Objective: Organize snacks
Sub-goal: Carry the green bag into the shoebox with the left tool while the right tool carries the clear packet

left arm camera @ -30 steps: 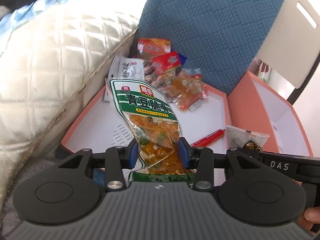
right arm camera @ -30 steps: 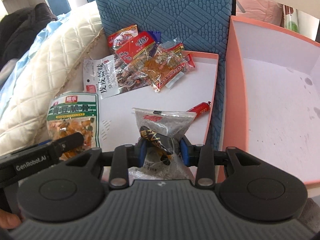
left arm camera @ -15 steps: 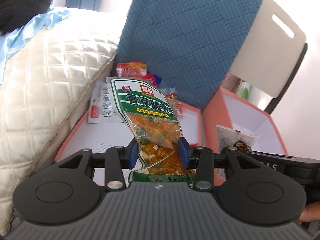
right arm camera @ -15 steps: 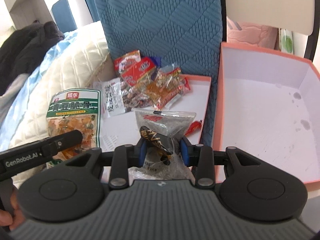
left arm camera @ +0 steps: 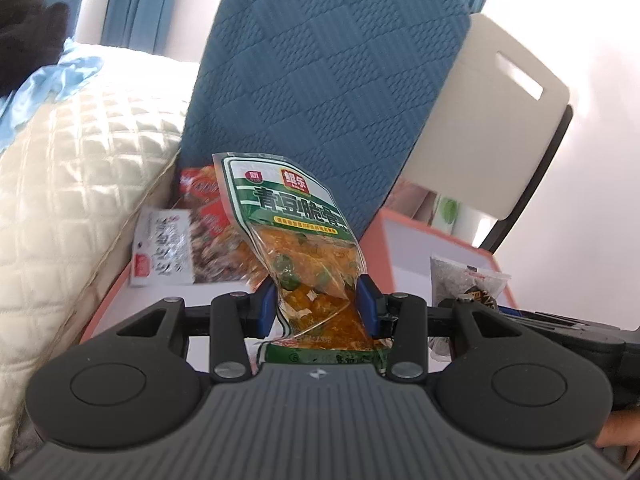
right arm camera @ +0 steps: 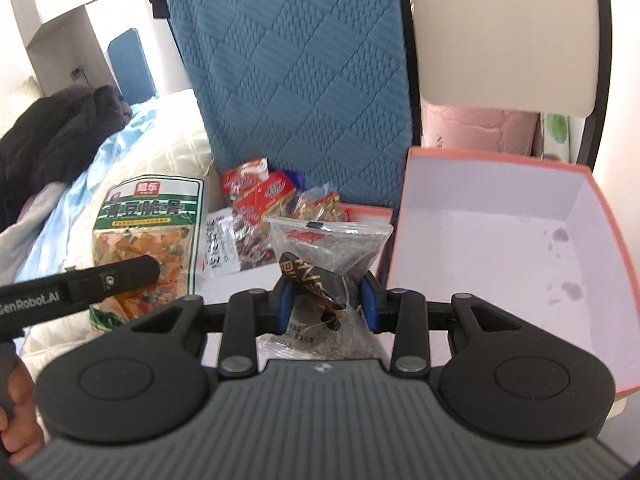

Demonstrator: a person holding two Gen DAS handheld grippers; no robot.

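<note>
My left gripper (left arm camera: 318,306) is shut on a green snack bag (left arm camera: 296,248) with orange pieces, held upright above the flat lid tray (left arm camera: 120,300); the bag also shows in the right wrist view (right arm camera: 148,232). My right gripper (right arm camera: 326,306) is shut on a clear seed packet with a black label (right arm camera: 328,256), also seen in the left wrist view (left arm camera: 466,280). Several red and orange snack packets (right arm camera: 272,196) and a white packet (right arm camera: 218,248) lie piled at the tray's far end. The deep pink box (right arm camera: 500,240) stands to the right.
A blue quilted cushion (right arm camera: 296,72) stands behind the tray. A cream quilted pillow (left arm camera: 68,184) lies on the left. A white chair back (left arm camera: 492,120) rises at the right. Dark clothing (right arm camera: 52,136) lies far left.
Both grippers have risen with their packets, so the tray and snack pile look lower and farther away. The grips are unchanged.
</note>
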